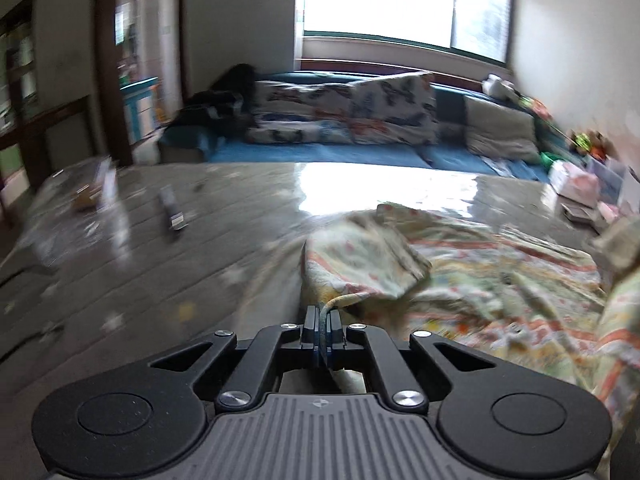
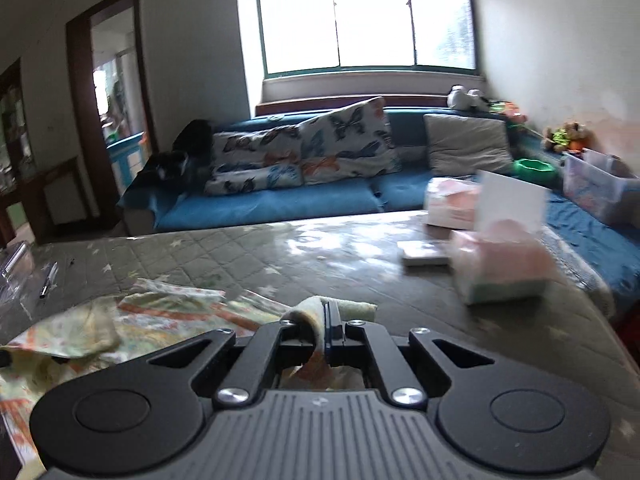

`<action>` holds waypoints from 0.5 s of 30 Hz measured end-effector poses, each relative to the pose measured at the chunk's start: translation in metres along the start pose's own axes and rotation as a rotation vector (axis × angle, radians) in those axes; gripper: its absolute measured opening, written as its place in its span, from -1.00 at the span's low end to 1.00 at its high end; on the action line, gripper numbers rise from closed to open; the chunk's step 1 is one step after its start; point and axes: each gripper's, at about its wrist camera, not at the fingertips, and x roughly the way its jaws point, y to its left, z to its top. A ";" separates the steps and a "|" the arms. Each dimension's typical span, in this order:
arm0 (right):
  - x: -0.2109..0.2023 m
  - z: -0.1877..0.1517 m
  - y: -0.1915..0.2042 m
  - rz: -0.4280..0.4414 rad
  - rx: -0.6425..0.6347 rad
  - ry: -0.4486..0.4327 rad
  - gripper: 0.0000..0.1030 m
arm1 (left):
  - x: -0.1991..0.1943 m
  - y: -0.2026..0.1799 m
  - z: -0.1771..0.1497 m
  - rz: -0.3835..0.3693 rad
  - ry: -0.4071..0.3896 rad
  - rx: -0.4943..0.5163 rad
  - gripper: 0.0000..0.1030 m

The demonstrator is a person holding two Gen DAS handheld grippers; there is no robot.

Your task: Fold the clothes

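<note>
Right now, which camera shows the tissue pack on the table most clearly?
The right wrist view: the pink tissue pack sits large on the table, slightly blurred. The left wrist view shows only small, blurred pink packs at the far right edge.

Blur and cut-offs — both wrist views

The patterned garment (image 1: 460,272) smears with motion blur, running off the right edge; the tissue pack (image 2: 500,272) — soft-edged, print unreadable.
</note>
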 end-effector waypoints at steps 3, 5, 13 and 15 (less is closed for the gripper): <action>-0.022 -0.014 -0.018 -0.021 0.027 -0.006 -0.95 | -0.016 0.024 -0.020 0.030 0.021 -0.049 -0.94; -0.035 -0.024 -0.030 -0.036 0.042 -0.004 -0.95 | -0.028 0.034 -0.034 0.043 0.033 -0.079 -0.95; -0.053 -0.079 -0.083 -0.065 0.176 0.093 -0.67 | -0.067 0.050 -0.084 0.039 0.103 -0.130 -0.94; -0.055 -0.098 -0.093 -0.072 0.193 0.131 -0.59 | -0.067 0.050 -0.090 0.040 0.121 -0.128 -0.93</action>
